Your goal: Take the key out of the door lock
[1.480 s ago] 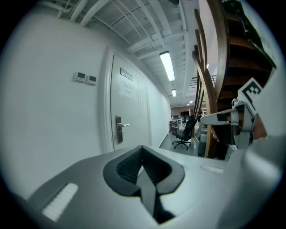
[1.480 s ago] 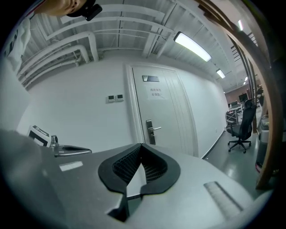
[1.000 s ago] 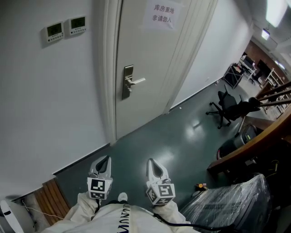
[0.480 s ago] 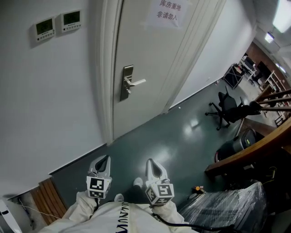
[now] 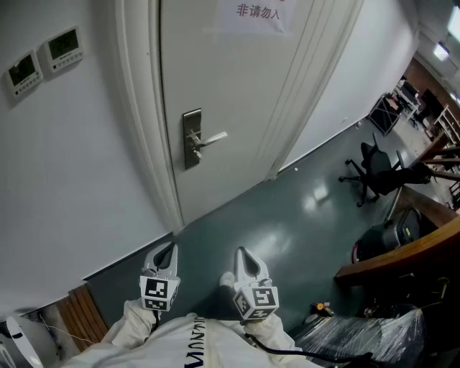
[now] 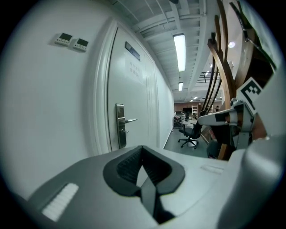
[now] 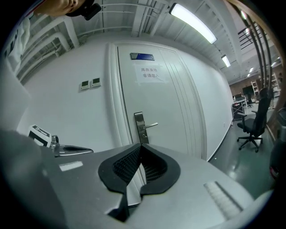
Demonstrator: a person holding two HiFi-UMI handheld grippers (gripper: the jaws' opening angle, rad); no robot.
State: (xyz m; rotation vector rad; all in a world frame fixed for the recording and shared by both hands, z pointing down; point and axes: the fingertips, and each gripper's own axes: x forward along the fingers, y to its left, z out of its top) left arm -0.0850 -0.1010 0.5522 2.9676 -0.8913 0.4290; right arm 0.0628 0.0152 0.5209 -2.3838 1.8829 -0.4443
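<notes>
The white door [image 5: 230, 93] stands shut ahead, with a steel lock plate [image 5: 191, 139] and a lever handle [image 5: 210, 138]. In the left gripper view a small stub [image 6: 125, 131] sticks out of the lock plate [image 6: 120, 125] under the lever; it is too small to tell whether it is the key. My left gripper [image 5: 167, 251] and right gripper [image 5: 243, 253] hang low near my body, well short of the door, both shut on nothing. The right gripper [image 7: 140, 145] points at the lock plate [image 7: 140, 126]; the left gripper [image 6: 142, 147] points along the wall.
Two wall control panels [image 5: 43, 56] are left of the door frame, and a paper notice [image 5: 260, 11] is on the door. An office chair [image 5: 375, 169], a wooden counter [image 5: 402, 251] and a plastic-wrapped bundle [image 5: 359, 336] stand at the right. Wooden slats [image 5: 72, 316] lie at lower left.
The view has drawn nearer to the door, and the lock plate now sits lower and larger. Both grippers keep their place by my body, still shut.
</notes>
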